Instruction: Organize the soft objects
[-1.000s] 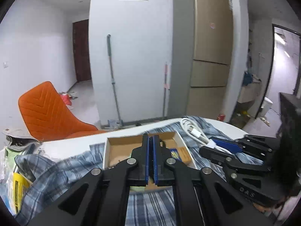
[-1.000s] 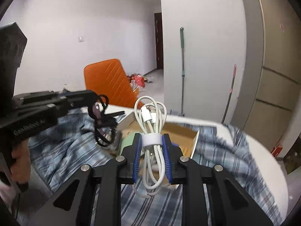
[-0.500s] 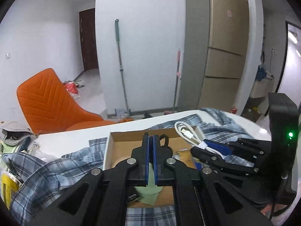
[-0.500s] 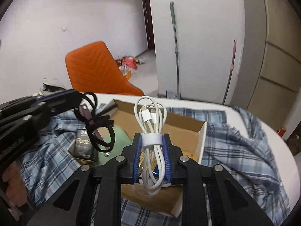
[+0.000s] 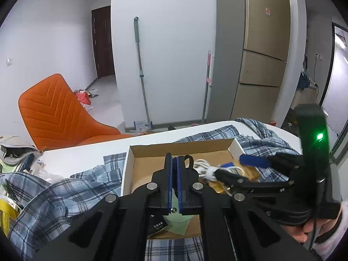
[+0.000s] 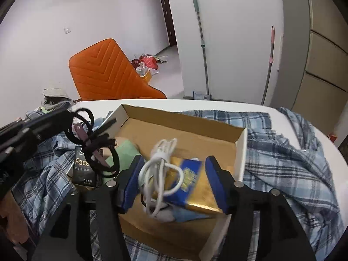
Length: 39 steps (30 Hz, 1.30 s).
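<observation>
Here the right gripper (image 6: 174, 184) stands wide open over the cardboard box (image 6: 240, 158), and the white charging cable (image 6: 162, 169), bundled with a strap, drops free between its fingers onto a gold-and-blue packet (image 6: 195, 182), apparently just released. The left gripper (image 5: 174, 174) is clamped tight on a black coiled cable (image 6: 95, 145), hanging at the box's left edge, likely next in. A plaid shirt (image 6: 293, 152) surrounds the box; a green sheet (image 6: 126, 152) and black packet (image 6: 83, 169) crowd that corner.
</observation>
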### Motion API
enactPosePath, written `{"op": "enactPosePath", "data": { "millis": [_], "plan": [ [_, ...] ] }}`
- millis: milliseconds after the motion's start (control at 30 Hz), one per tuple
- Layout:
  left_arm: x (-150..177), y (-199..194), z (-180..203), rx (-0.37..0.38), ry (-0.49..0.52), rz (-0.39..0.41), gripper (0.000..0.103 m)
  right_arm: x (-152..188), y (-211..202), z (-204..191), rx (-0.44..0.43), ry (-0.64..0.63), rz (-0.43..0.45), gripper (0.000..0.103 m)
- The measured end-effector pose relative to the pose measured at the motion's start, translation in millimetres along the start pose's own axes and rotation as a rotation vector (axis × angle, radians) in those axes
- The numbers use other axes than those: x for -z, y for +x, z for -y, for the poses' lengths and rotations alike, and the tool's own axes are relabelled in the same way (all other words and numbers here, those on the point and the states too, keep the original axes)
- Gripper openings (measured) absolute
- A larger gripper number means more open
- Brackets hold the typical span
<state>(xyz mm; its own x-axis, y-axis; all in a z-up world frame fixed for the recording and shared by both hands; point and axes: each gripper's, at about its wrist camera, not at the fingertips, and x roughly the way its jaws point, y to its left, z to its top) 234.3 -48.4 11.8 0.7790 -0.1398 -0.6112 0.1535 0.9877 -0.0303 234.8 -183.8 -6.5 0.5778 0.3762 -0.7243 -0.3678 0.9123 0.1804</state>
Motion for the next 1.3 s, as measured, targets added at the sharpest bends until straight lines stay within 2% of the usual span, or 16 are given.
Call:
{"op": "enactPosePath", "data": {
  "millis": [133, 200, 233, 267, 567, 833, 900, 933, 967, 1000, 1033, 1067, 1133, 1167, 1200, 1300],
  "plan": [
    [1, 4, 5, 0.007, 0.029, -0.019, 0.005, -3, -14, 5, 0.022, -0.001, 0.027, 0.059],
    [2, 8, 6, -0.003, 0.026, -0.033, 0.018, -2, -21, 7, 0.031, -0.004, 0.039, 0.059],
    [2, 9, 5, 0.001, 0.020, -0.036, 0.037, -2, -24, 8, 0.034, -0.005, 0.042, 0.059],
    [2, 8, 4, 0.000, 0.012, -0.031, 0.050, -2, -26, 9, 0.034, -0.004, 0.043, 0.059],
    [-2, -21, 4, -0.013, 0.022, 0.049, 0.050, -5, -51, 18, 0.046, 0.028, 0.084, 0.059],
    [-1, -99, 9, 0.005, 0.032, 0.234, 0.050, -5, -122, -10, 0.104, -0.017, 0.285, 0.060],
    [4, -121, 10, -0.004, 0.042, 0.293, 0.050, -2, -145, -17, 0.106, -0.020, 0.347, 0.071],
    [8, -133, 11, -0.012, 0.046, 0.329, 0.051, 1, -156, -22, 0.112, -0.018, 0.382, 0.082],
    [11, -142, 11, -0.017, 0.048, 0.356, 0.057, 4, -167, -25, 0.120, -0.015, 0.421, 0.089],
    [15, -152, 12, -0.015, 0.050, 0.385, 0.064, 9, -180, -29, 0.122, -0.016, 0.469, 0.091],
    [21, -163, 12, -0.015, 0.050, 0.424, 0.082, 13, -189, -32, 0.126, -0.019, 0.501, 0.096],
    [27, -173, 12, -0.021, 0.048, 0.461, 0.093, 16, -197, -35, 0.136, -0.023, 0.532, 0.103],
    [41, -195, 11, -0.033, 0.045, 0.560, 0.096, 25, -212, -39, 0.146, -0.025, 0.591, 0.103],
    [46, -203, 11, -0.033, 0.045, 0.589, 0.103, 27, -218, -40, 0.139, -0.019, 0.609, 0.103],
    [53, -212, 10, -0.031, 0.041, 0.623, 0.103, 32, -222, -39, 0.118, -0.006, 0.622, 0.103],
    [67, -226, 9, -0.018, 0.038, 0.662, 0.103, 44, -230, -39, 0.101, 0.031, 0.647, 0.103]
  ]
}}
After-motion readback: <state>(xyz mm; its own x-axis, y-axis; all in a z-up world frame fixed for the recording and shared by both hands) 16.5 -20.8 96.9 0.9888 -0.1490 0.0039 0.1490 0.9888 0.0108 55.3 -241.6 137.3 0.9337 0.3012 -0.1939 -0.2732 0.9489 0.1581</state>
